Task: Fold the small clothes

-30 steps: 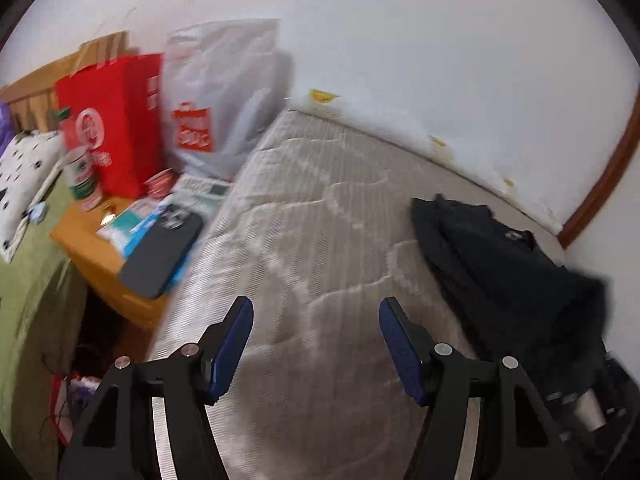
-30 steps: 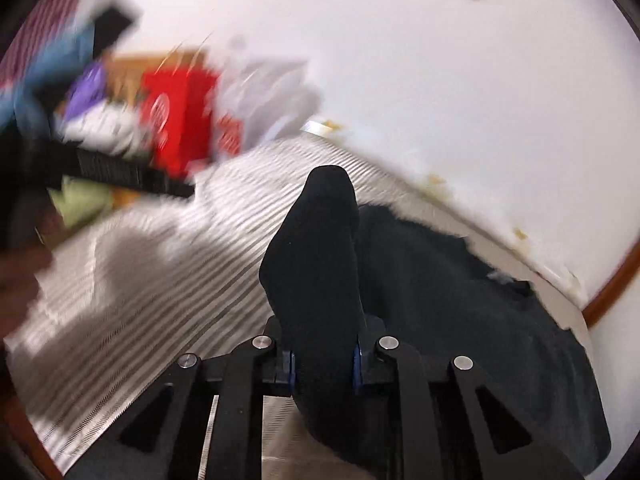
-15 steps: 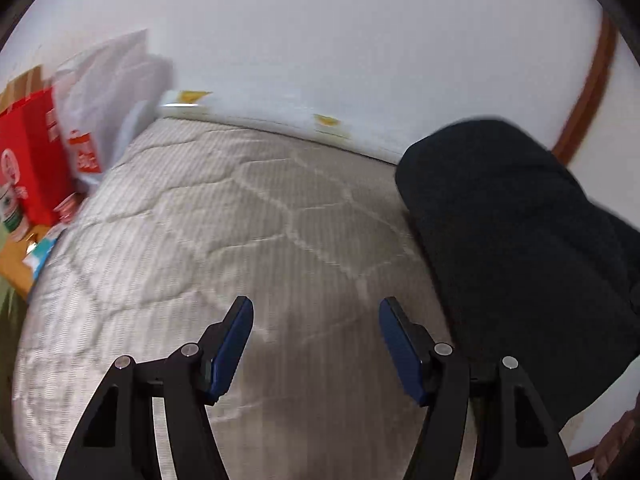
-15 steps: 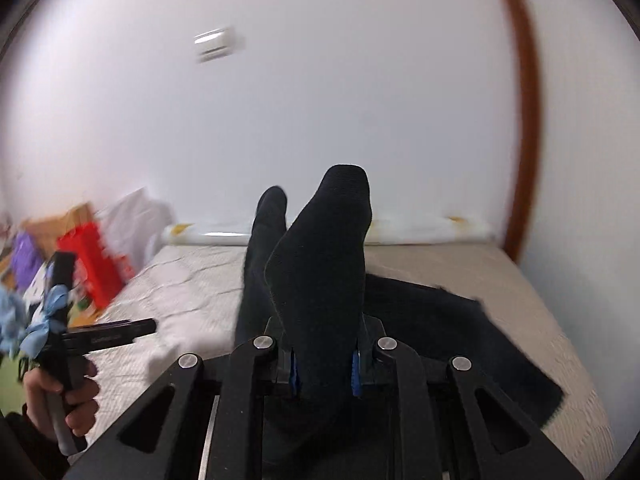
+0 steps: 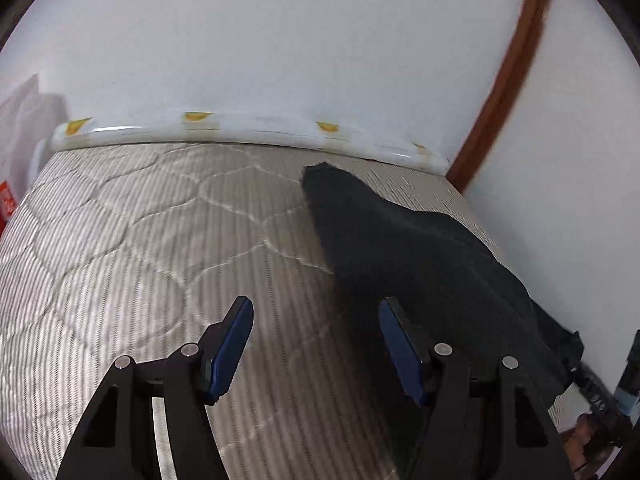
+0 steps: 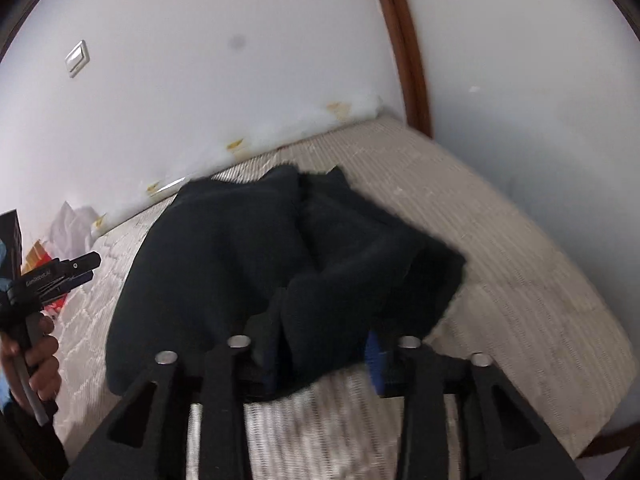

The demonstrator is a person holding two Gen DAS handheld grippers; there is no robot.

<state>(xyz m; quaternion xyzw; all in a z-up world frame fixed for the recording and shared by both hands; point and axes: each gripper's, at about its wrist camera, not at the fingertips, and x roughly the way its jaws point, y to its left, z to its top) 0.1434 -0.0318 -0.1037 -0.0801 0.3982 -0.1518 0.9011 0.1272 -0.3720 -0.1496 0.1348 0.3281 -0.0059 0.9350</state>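
Observation:
Black socks lie in a loose heap on the grey quilted mattress. In the right wrist view my right gripper stands with its jaws apart, and part of the black cloth lies between the blue pads and over them. In the left wrist view the same black cloth lies on the right half of the mattress. My left gripper is open and empty just above the mattress, its right finger at the cloth's near edge. The left gripper also shows in the right wrist view, held in a hand.
A white wall and a white bolster with yellow marks run along the mattress's far edge. A brown door frame stands at the right. A white bag and red items sit at the far left.
My right gripper has opened and dropped from holding a sock upright to the mattress, the black cloth now spread in front. My left gripper has swung right towards the cloth.

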